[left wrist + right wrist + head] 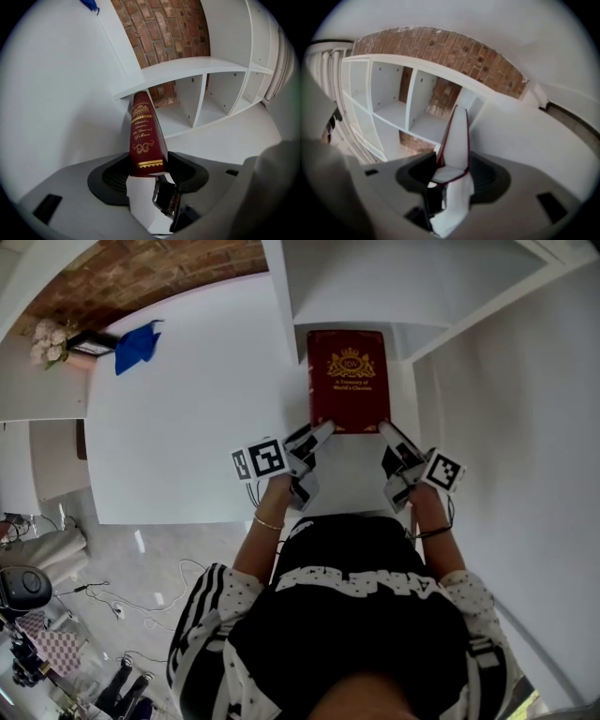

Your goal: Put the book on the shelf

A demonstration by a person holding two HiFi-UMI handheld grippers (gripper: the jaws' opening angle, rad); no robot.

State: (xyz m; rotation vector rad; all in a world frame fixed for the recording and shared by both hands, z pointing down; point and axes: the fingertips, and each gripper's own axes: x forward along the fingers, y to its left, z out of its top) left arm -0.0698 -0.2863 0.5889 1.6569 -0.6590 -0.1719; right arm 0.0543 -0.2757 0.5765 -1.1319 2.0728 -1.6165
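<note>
Plainly, both tongs were engaged on one item, a dark red book (349,381) with a gold crest and gold lettering on its cover. From the head view it lay cover-up and roughly level. Its far edge reached the mouth of a compartment of the white shelf (375,287), and its near edge faced the person.

The left tongs (323,432) held the near corner on the spine side. The left gripper view showed the spine (145,140) standing between the two dark pads, with the jaws (147,168) closed against both covers. The right tongs (386,432) held the opposite near corner. The right gripper view showed the white page edge (457,140) clamped between the pads, the jaws (450,176) set wide to the book's thickness.

Whether the book rested on any surface could not be determined.

The shelf's open compartments (206,93) (389,98) stood ahead of both tongs, with a brick wall (164,37) visible behind them. To the left lay a white table (187,427), with a blue cloth (138,345) and some flowers (47,341) at its far end, well apart from the book.
</note>
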